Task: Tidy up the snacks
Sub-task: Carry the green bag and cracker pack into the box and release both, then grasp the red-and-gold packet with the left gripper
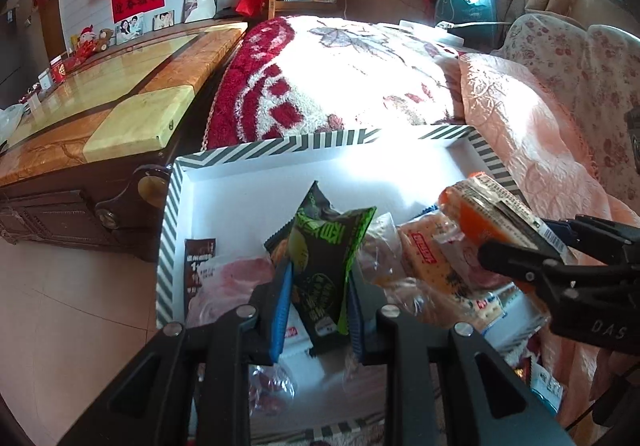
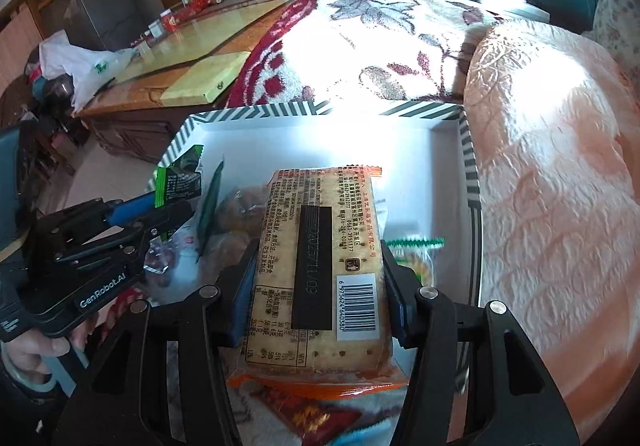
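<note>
Grippers both loaded. Left gripper pinches a dark green snack packet, held upright over the near left part of the striped-rim white box. Right gripper clamps an orange cracker pack, label side up, above the box's near right part. Loose snacks lie in the box, which sits on the floral rug.
</note>
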`<state>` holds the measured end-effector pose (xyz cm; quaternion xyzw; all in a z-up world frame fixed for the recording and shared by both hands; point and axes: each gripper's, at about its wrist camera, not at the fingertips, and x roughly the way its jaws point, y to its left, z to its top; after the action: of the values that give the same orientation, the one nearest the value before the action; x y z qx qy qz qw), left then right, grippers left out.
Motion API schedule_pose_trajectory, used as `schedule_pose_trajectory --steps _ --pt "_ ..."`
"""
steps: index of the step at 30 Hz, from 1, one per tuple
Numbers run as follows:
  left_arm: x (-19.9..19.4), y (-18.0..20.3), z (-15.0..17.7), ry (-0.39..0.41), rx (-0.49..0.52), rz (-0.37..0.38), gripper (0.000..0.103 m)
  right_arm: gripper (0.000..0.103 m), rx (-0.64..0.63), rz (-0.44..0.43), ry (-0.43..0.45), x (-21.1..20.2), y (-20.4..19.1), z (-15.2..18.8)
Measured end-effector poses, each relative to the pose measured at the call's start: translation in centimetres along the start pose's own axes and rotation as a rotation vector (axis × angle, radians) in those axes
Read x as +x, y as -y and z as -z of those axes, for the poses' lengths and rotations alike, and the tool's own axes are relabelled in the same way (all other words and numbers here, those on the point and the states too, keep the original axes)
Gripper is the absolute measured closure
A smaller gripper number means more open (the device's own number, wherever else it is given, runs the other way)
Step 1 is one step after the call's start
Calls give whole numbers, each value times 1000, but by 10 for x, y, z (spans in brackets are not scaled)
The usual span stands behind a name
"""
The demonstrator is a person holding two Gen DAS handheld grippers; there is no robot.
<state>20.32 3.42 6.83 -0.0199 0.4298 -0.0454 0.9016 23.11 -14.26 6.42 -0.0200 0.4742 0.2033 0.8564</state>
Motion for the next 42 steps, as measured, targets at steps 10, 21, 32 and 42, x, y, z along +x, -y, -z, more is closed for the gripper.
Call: schedule_pose_trajectory --steps 10,21,32,42 --pt "22 -4 -6 -18 -51 -48 65 49 -32 32 -32 38 -8 -16" --pt "-31 -1 12 57 -54 -66 19 43 54 -13 34 -11 3 12" --pt "-104 34 69 133 2 -36 12 42 54 -7 74 -96 4 90" --pt "-125 60 108 113 -9 8 10 39 39 39 54 -134 11 150"
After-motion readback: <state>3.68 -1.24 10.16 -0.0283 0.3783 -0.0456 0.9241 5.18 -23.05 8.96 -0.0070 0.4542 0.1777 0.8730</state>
